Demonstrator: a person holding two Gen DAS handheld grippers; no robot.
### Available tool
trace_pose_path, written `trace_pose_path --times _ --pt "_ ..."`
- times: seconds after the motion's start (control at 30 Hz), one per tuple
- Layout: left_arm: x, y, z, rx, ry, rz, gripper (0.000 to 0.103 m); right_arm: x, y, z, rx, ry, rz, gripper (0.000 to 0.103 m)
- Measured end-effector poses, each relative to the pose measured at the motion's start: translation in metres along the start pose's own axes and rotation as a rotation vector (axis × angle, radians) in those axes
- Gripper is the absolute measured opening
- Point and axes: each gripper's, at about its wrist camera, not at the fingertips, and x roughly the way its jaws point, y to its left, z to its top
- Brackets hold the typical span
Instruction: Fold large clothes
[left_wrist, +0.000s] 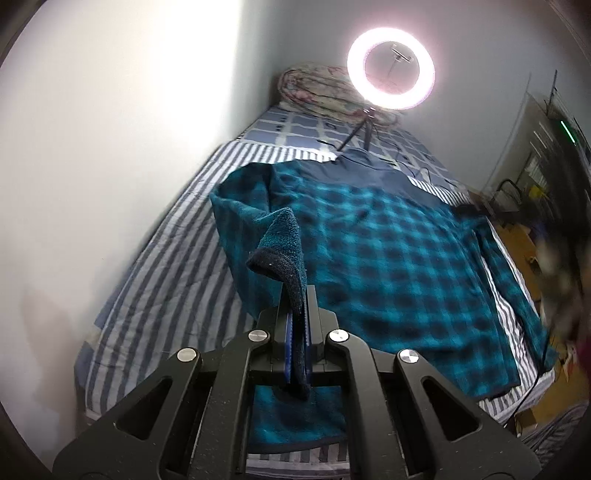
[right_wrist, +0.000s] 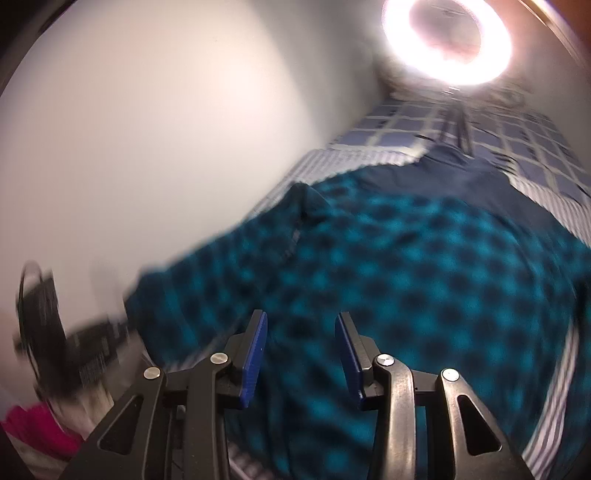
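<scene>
Striped bed (left_wrist: 155, 258) bears fuzzy plaid jacket (left_wrist: 388, 258), cuff (left_wrist: 291, 273) pinched by left gripper (left_wrist: 297, 332).

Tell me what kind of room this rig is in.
Most likely a small bedroom at home. A bed with a striped sheet sits along the wall, a rolled quilt at its far end, a ring light standing on it, and a plaid fleece spread across.

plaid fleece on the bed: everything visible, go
The plaid fleece is a large teal-and-dark checked garment of fuzzy pile with a plain navy yoke and collar at its far end. It lies spread nearly flat on the striped bedsheet, one sleeve running along the bed's right edge. The other sleeve is lifted, its dark cuff clamped in the left hand-held gripper. The right hand-held gripper hangs open above the body, holding nothing; that view is blurred.
</scene>
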Motion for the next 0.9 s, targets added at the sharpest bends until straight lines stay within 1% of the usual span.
trace_pose_path --times 0.07,0.13,0.17,0.2,0.23,0.4,0.53,0.67,0.77,0.9 --pt "0.002 0.0 -0.002 0.008 0.002 0.001 0.002 0.02 0.007 0.03 -0.008 0.025 0.025 0.041" --pt "0.005 -0.002 -0.003 0.001 0.006 -0.004 0.002 0.049 0.017 0.059 -0.005 0.063 0.045 0.041" --pt "0.007 -0.002 -0.003 -0.001 0.004 -0.003 0.002 0.071 0.024 0.076 -0.007 0.098 0.058 0.04" --pt "0.007 -0.001 -0.004 -0.003 0.003 -0.001 0.002 0.084 0.029 0.085 -0.011 0.116 0.059 0.04" --pt "0.01 -0.002 -0.004 -0.005 0.002 -0.002 0.002 0.107 0.038 0.1 -0.019 0.145 0.059 0.04" --pt "0.01 0.003 -0.006 -0.004 0.002 0.007 0.002 0.194 0.072 0.137 -0.041 0.232 0.054 0.039" --pt "0.014 0.005 -0.007 -0.006 0.015 0.003 0.002 0.25 0.091 0.152 -0.063 0.286 0.034 0.038" --pt "0.015 0.003 -0.007 0.003 0.017 -0.001 0.002 0.29 0.098 0.162 -0.054 0.318 -0.001 0.039" --pt "0.013 0.001 -0.006 0.015 0.012 0.002 0.002 0.317 0.096 0.166 -0.037 0.345 -0.029 0.039" --pt "0.013 0.003 -0.006 0.02 0.009 0.003 0.002 0.343 0.097 0.17 -0.019 0.36 -0.05 0.039"
